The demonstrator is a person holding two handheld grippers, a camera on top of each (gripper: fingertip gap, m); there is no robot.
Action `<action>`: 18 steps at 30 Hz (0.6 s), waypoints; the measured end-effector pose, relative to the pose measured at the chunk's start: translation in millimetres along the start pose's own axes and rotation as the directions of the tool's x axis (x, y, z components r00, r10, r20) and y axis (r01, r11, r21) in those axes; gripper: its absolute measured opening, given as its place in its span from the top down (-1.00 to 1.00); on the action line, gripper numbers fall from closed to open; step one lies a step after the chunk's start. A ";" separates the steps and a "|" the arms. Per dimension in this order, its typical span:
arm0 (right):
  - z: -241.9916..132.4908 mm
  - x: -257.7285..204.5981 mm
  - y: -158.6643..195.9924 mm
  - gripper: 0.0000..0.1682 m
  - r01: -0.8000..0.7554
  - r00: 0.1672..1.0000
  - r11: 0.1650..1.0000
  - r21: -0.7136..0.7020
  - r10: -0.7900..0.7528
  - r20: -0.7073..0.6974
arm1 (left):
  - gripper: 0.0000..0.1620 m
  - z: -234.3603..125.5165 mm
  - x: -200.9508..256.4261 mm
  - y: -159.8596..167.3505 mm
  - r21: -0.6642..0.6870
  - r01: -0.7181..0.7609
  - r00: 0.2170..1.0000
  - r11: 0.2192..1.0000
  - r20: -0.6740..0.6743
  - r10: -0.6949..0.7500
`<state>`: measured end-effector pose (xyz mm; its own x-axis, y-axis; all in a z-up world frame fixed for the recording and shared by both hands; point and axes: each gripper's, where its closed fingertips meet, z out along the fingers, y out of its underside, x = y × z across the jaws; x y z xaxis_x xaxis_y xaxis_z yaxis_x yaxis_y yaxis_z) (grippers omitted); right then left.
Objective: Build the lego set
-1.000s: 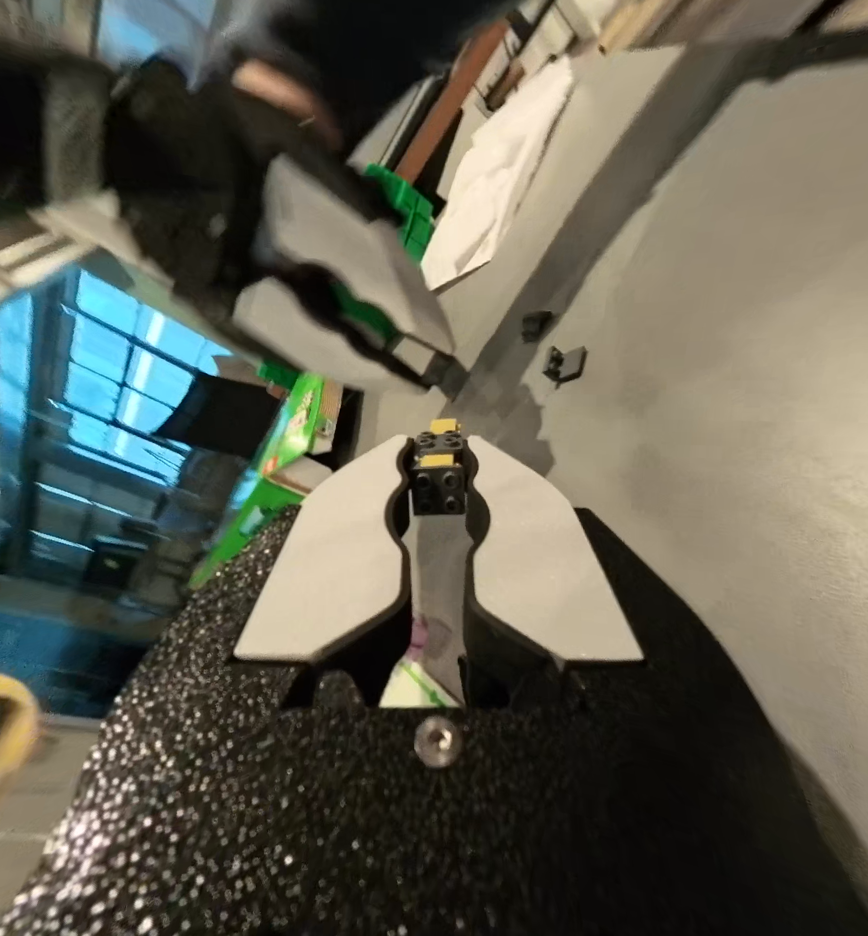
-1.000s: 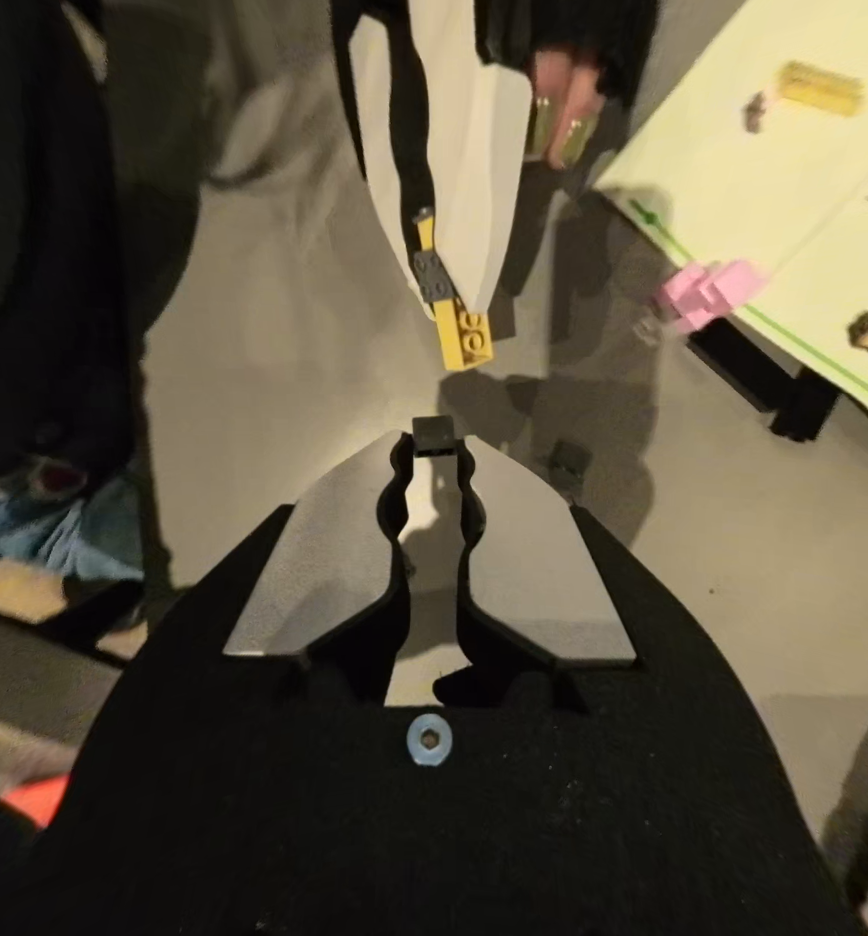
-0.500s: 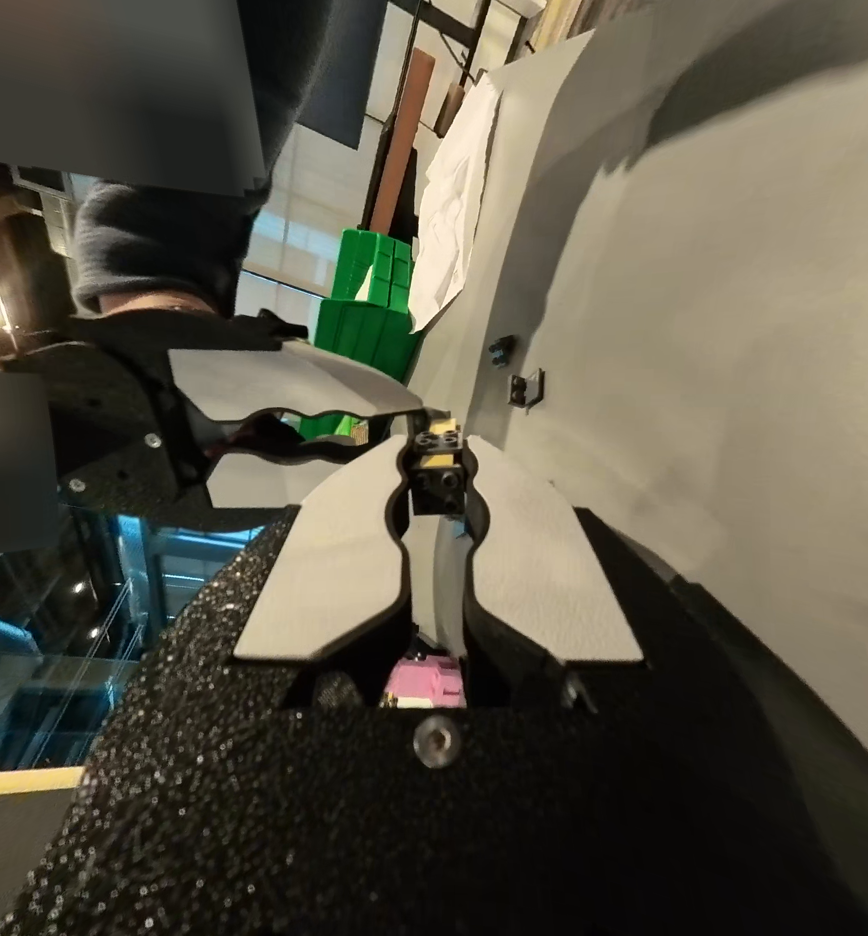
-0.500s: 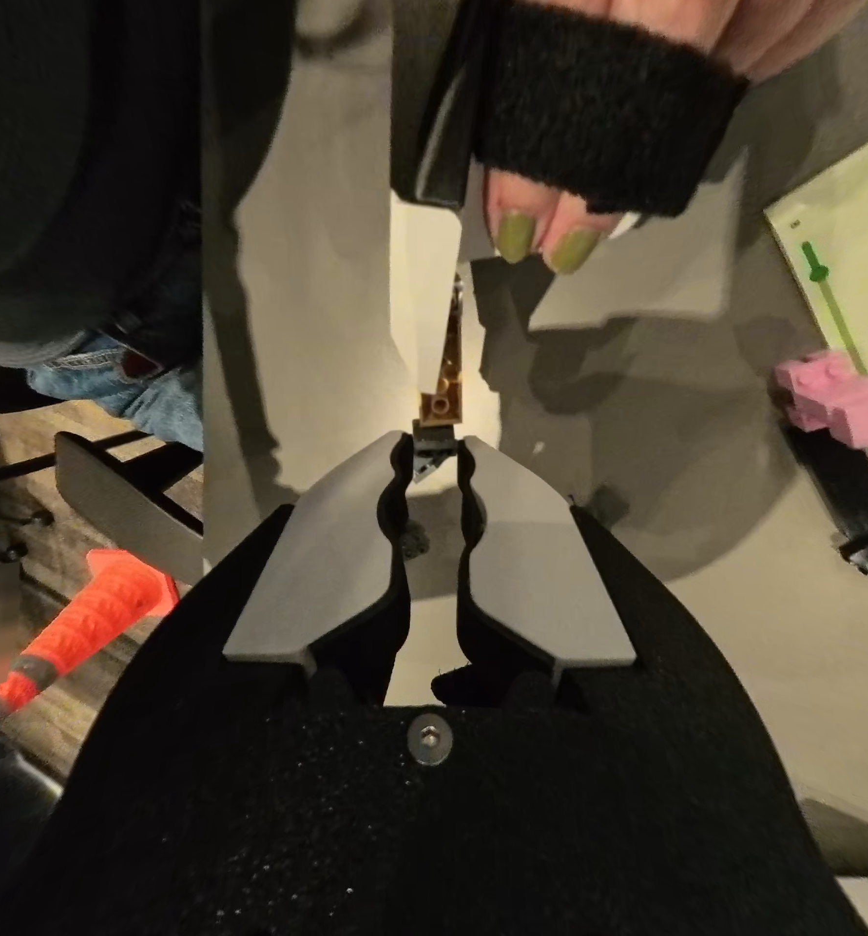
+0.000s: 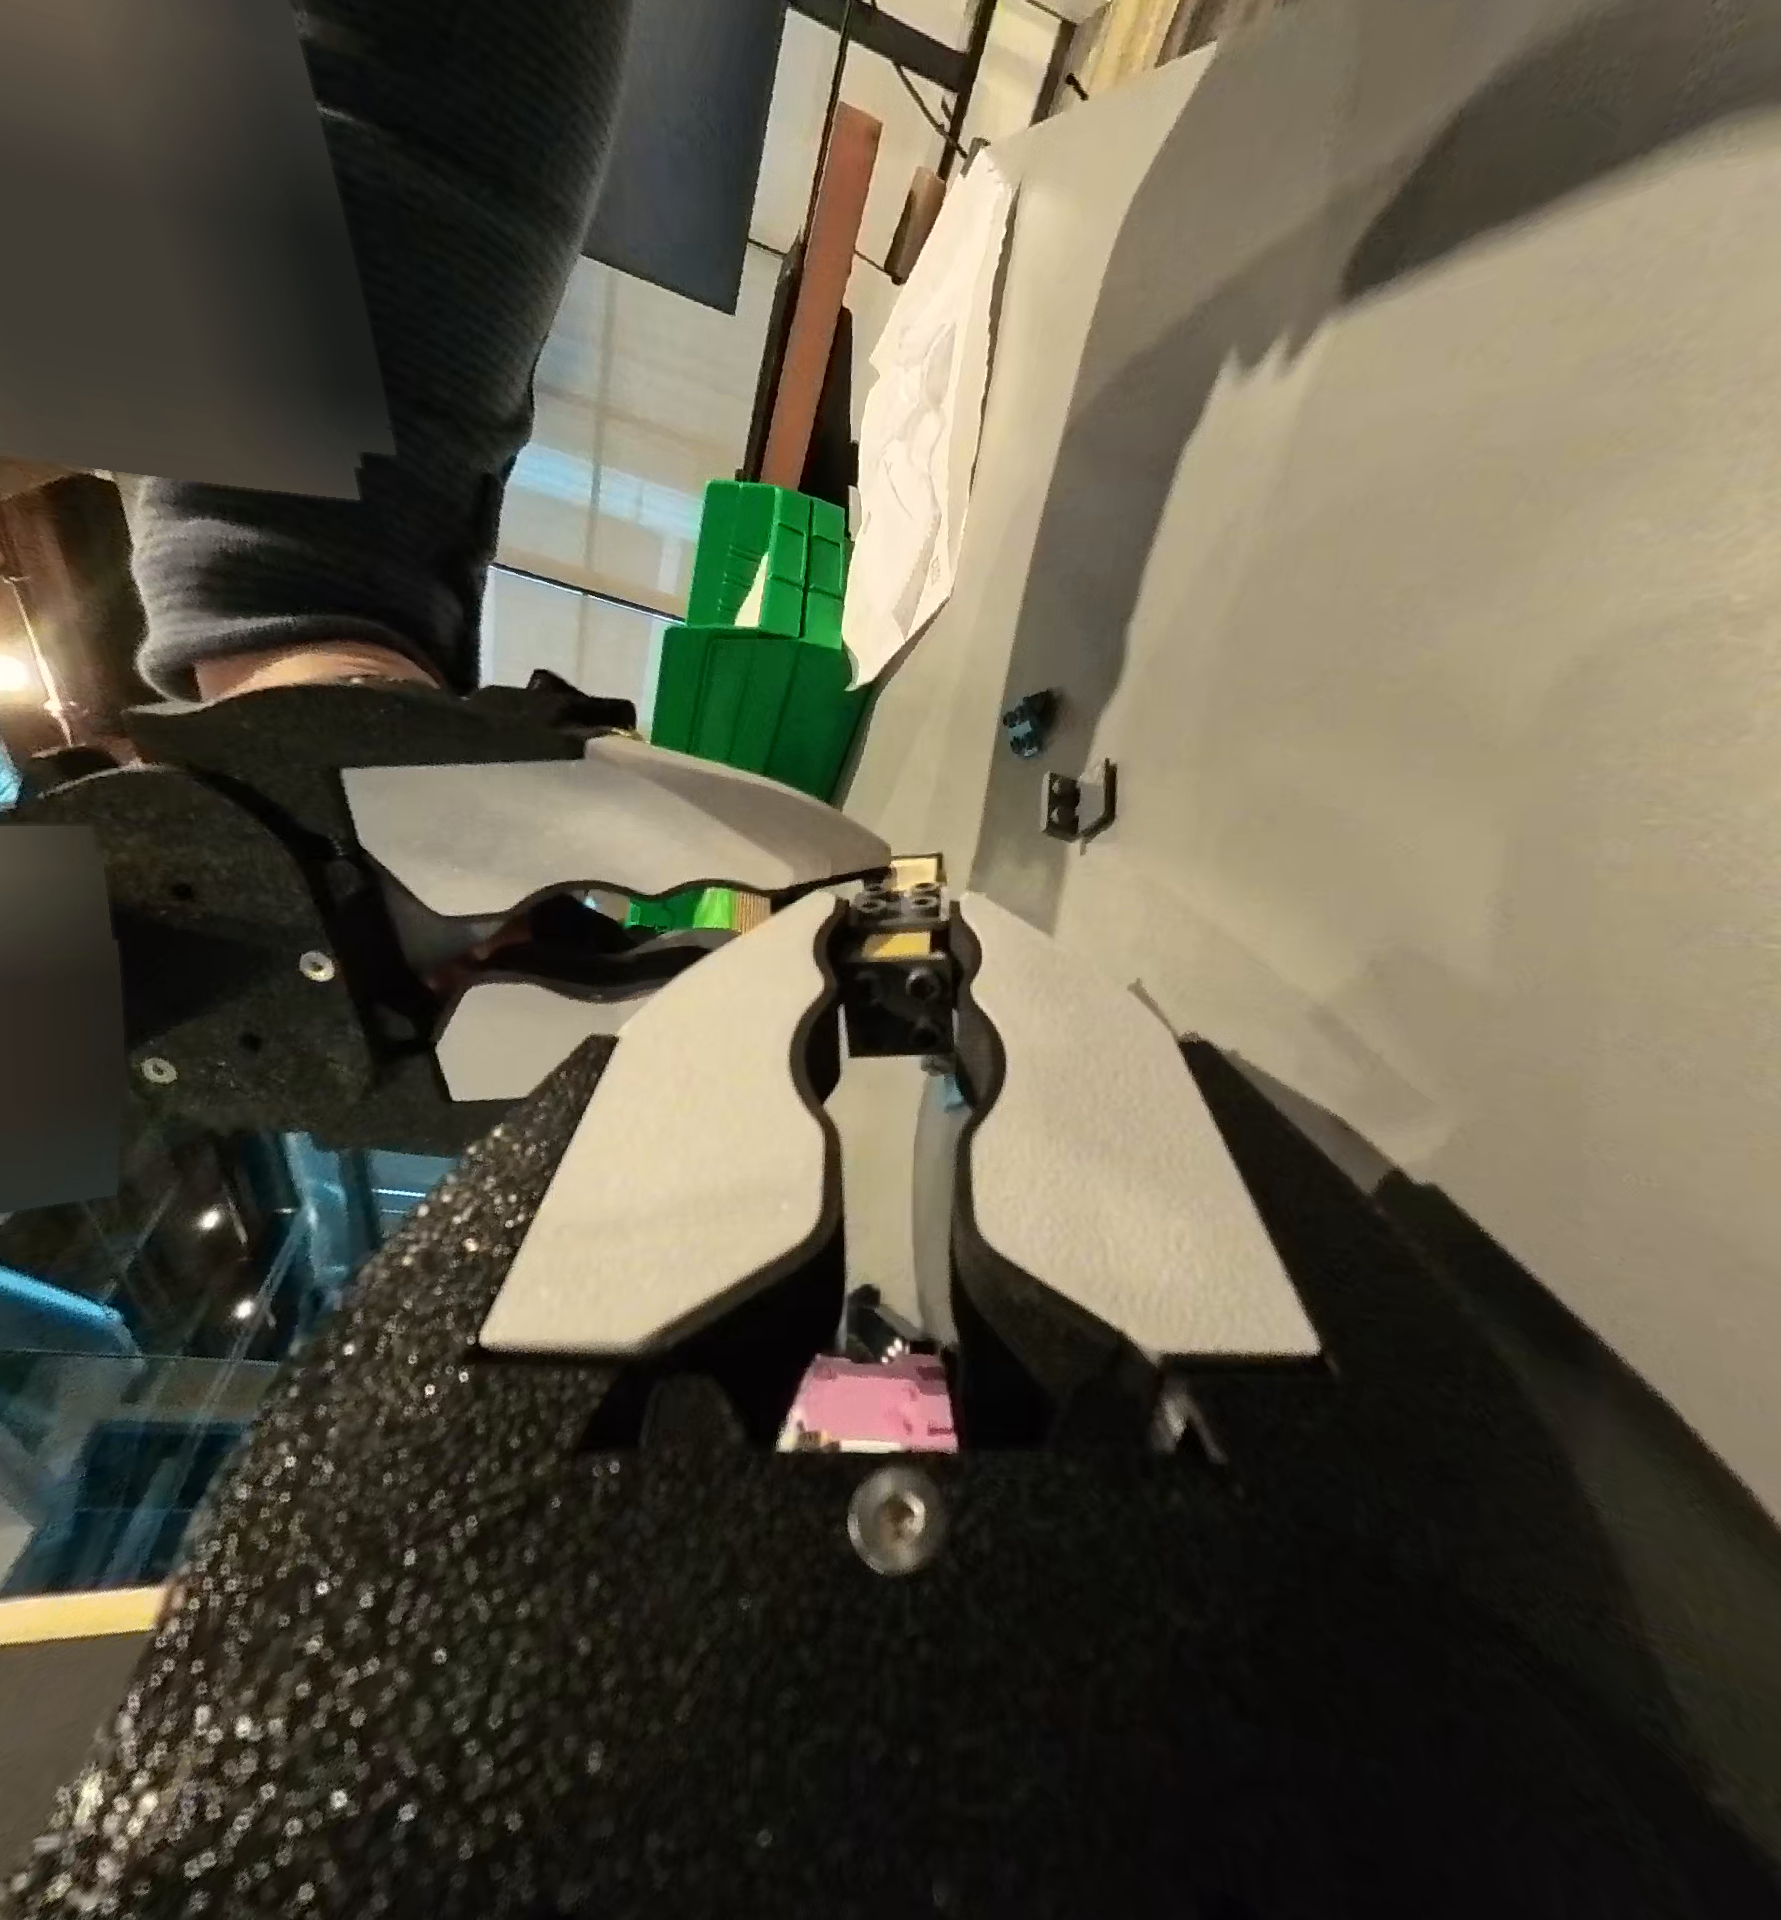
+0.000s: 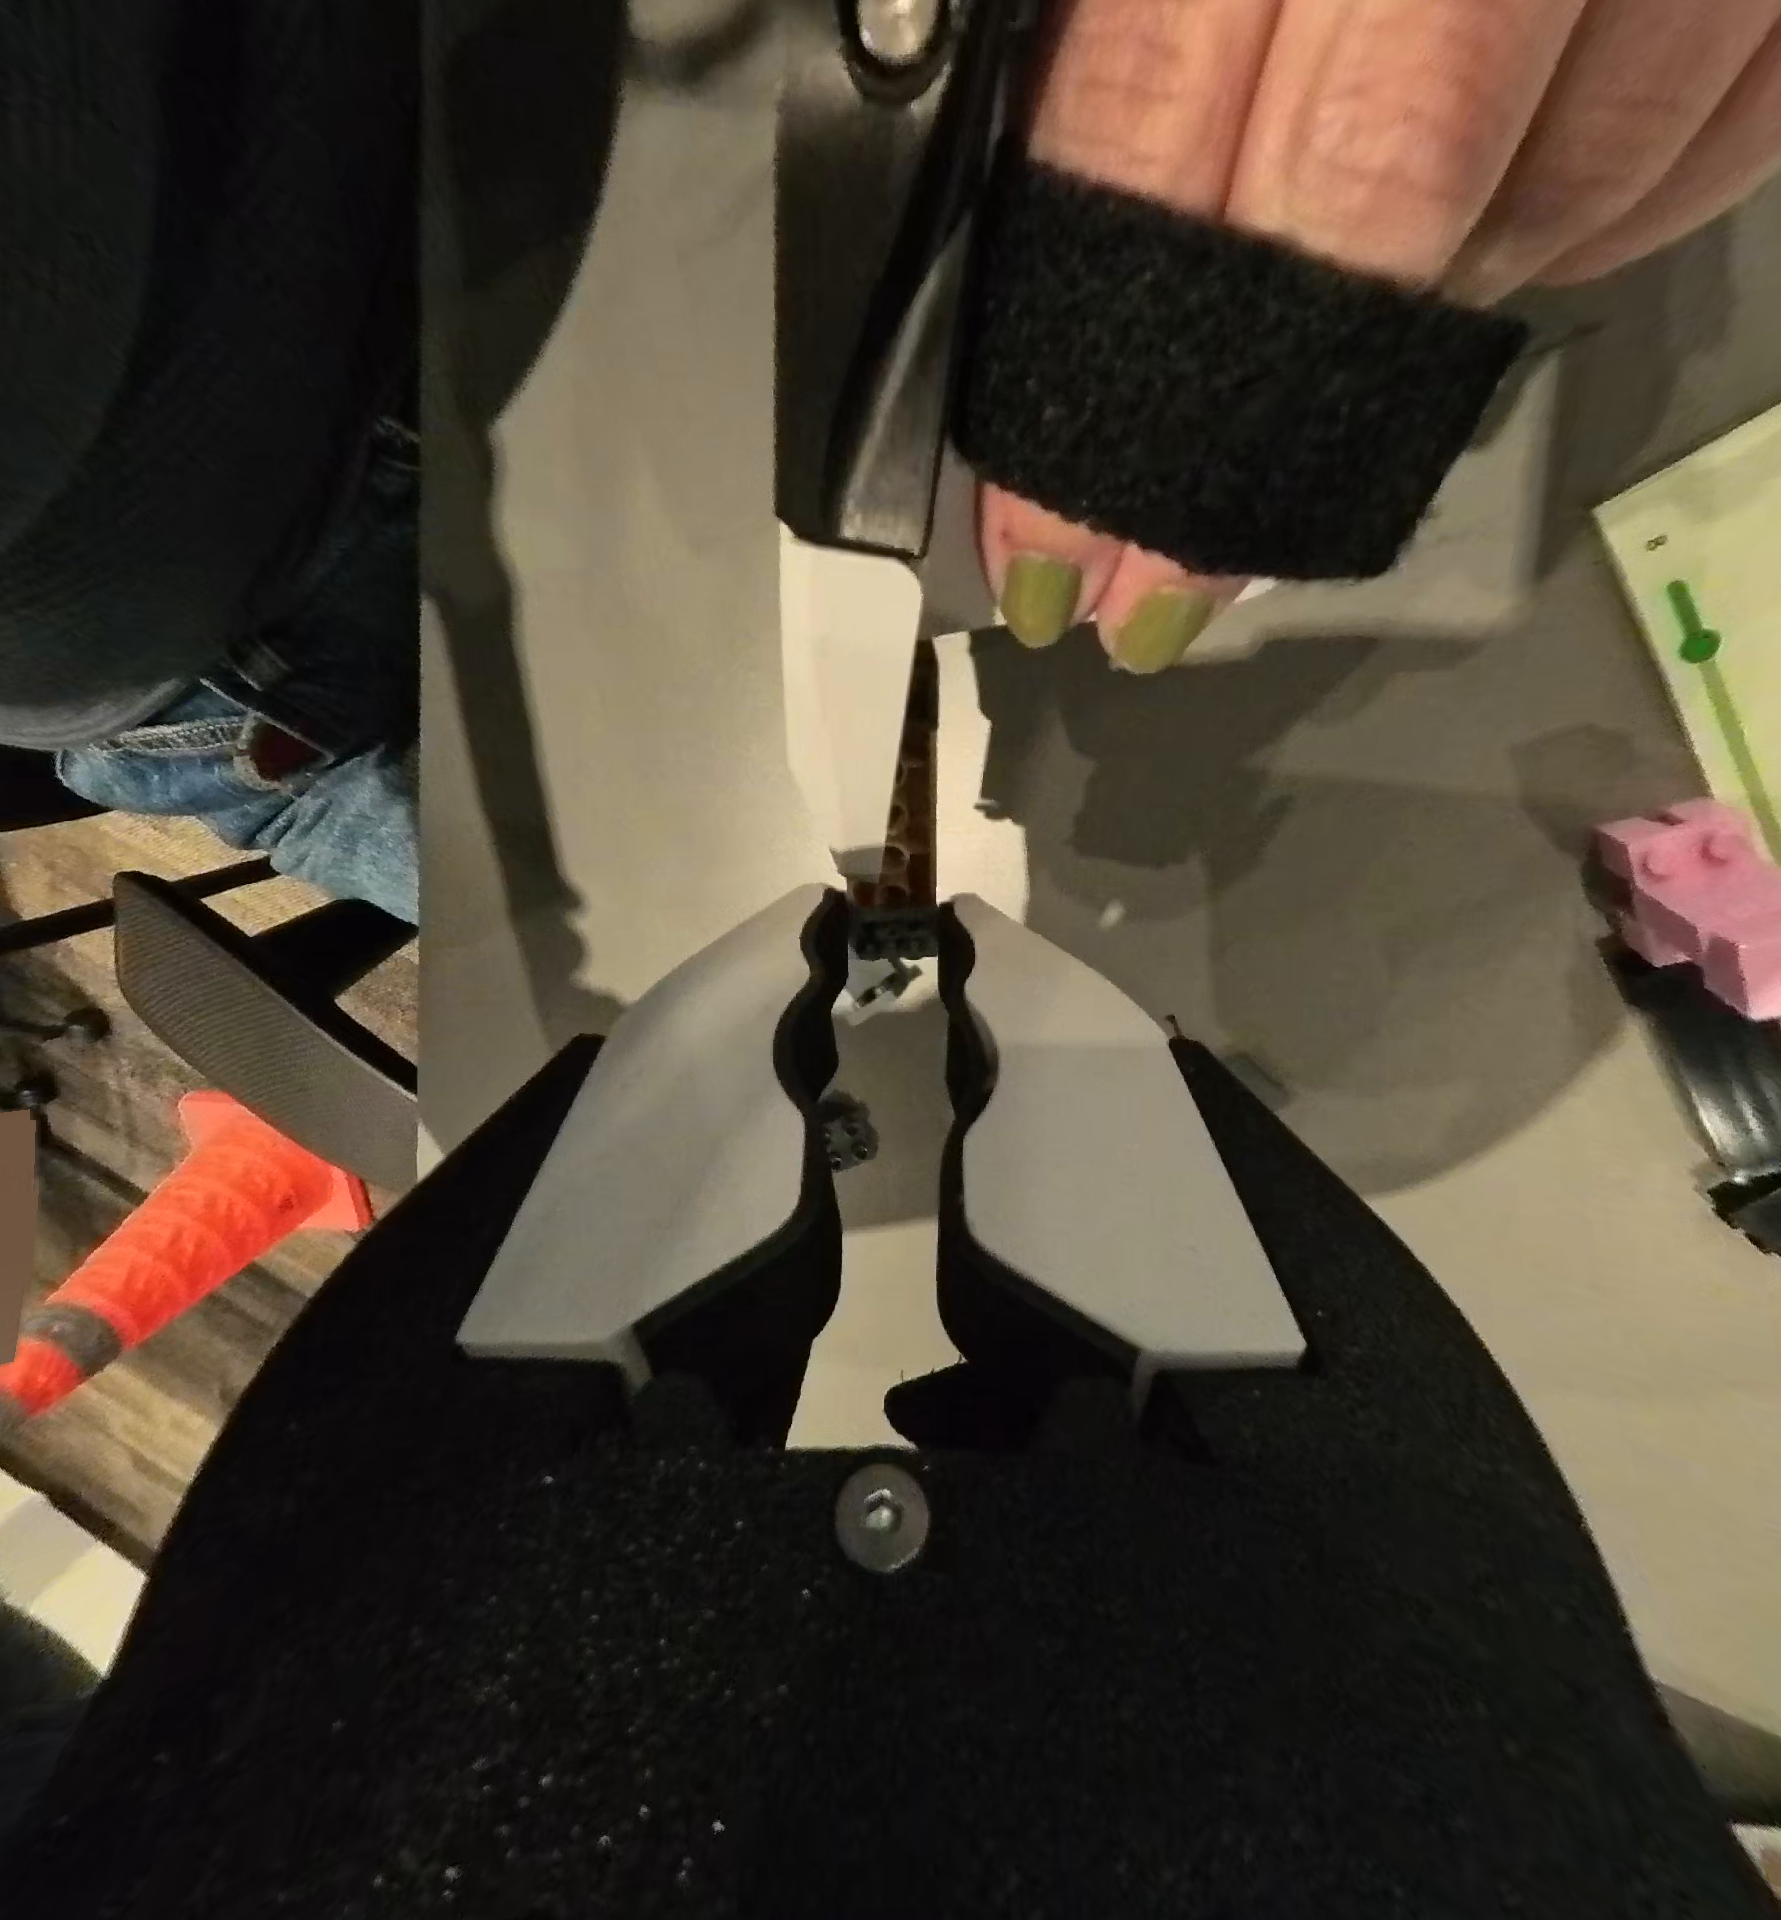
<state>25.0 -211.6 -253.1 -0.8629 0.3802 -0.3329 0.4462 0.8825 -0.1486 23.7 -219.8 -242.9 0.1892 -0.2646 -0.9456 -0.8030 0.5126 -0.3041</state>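
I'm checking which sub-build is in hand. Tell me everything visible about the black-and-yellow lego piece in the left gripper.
The black-and-yellow lego piece is a small plastic stack: black studded brick, thin yellow layer, black studded plate at the far end. It sits clamped between the left gripper's fingertips, off the table. The right gripper's tips meet its far end.

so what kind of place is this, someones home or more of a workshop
Likely a workshop or lab space, not a home. A plain grey worktable holds loose bricks, an orange traffic cone lies on the wood floor, and green crates stand stacked by tall industrial windows.
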 end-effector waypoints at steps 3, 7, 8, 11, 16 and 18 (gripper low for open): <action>-0.8 0.5 0.1 0.81 -0.009 1.000 1.000 0.010 0.009 -0.014 | 0.79 0.9 -0.8 0.6 -0.016 -0.034 0.999 0.999 0.016 0.035; -1.5 -0.7 0.3 0.81 -0.022 1.000 1.000 0.009 0.022 -0.019 | 0.79 1.7 -1.3 -0.5 -0.025 -0.063 0.998 0.998 0.027 0.064; -1.7 -0.5 0.0 0.81 -0.022 0.999 1.000 0.009 0.023 -0.024 | 0.79 1.6 -1.6 -0.7 -0.026 -0.067 0.997 0.997 0.030 0.068; -4.7 -0.1 -0.9 0.81 -0.034 0.999 0.999 0.022 0.035 -0.035 | 0.79 1.3 -4.0 -0.4 -0.031 -0.071 0.996 0.997 0.046 0.072; -18.2 -1.1 -8.7 0.79 -0.062 0.997 0.990 0.125 0.068 -0.042 | 0.79 1.2 -5.4 -0.1 -0.034 -0.069 0.996 0.997 0.055 0.071; -25.0 -0.1 -9.7 0.76 -0.070 0.994 0.983 0.168 0.084 -0.075 | 0.79 1.1 -6.2 0.3 -0.036 -0.065 0.996 0.997 0.059 0.067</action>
<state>14.8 -213.3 -228.3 -0.8380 0.4725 -0.2730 0.5390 0.7948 -0.2788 22.9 -217.1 -237.3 0.1681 -0.1806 -0.9691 -0.8334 0.4990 -0.2376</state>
